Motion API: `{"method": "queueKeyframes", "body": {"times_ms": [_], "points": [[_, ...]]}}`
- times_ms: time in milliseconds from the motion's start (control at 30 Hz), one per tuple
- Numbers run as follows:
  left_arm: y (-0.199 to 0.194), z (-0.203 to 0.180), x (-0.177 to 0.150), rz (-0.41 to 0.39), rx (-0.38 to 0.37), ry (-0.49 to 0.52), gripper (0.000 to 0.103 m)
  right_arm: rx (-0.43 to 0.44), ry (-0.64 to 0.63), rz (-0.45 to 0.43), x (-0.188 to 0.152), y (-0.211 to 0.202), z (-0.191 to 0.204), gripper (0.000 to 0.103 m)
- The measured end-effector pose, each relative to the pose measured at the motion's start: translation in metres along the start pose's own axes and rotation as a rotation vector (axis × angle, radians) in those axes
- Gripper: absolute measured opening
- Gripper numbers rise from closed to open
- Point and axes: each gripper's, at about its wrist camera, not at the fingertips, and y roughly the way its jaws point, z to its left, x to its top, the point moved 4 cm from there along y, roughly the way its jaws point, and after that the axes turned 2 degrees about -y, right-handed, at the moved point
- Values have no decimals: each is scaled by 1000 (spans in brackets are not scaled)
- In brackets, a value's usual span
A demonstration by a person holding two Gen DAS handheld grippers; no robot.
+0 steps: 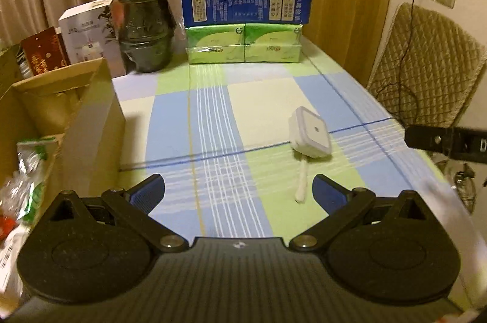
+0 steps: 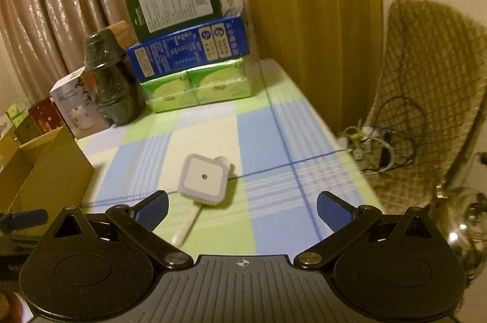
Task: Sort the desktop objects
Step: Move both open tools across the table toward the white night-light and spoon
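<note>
Both the left gripper [image 1: 239,192] and the right gripper [image 2: 242,209] are held with their blue-padded fingers spread wide apart, and nothing is gripped by either. A white square plug-like device [image 1: 310,131] is seen lying on the checked tablecloth [image 1: 213,116], with a cotton swab [image 1: 301,186] touching its near edge. A cardboard box [image 1: 91,122] is placed at the left, and stacked cartons [image 1: 246,0] are set at the far end.

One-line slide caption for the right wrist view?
Open right gripper hovers over a checked tablecloth, facing a white square device lying on a white stick.
</note>
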Motion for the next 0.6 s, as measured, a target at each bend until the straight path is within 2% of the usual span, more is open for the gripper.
{"method": "queueKeyframes", "body": {"times_ms": [167, 400, 600], "points": [[40, 9, 1, 20, 18, -11, 102, 57, 59, 54, 5, 47, 2, 101], [64, 11, 0, 54, 8, -84, 102, 61, 14, 64, 25, 84, 8, 101], [80, 7, 3, 54, 57, -15, 102, 52, -27, 92, 22, 108, 9, 101]]}}
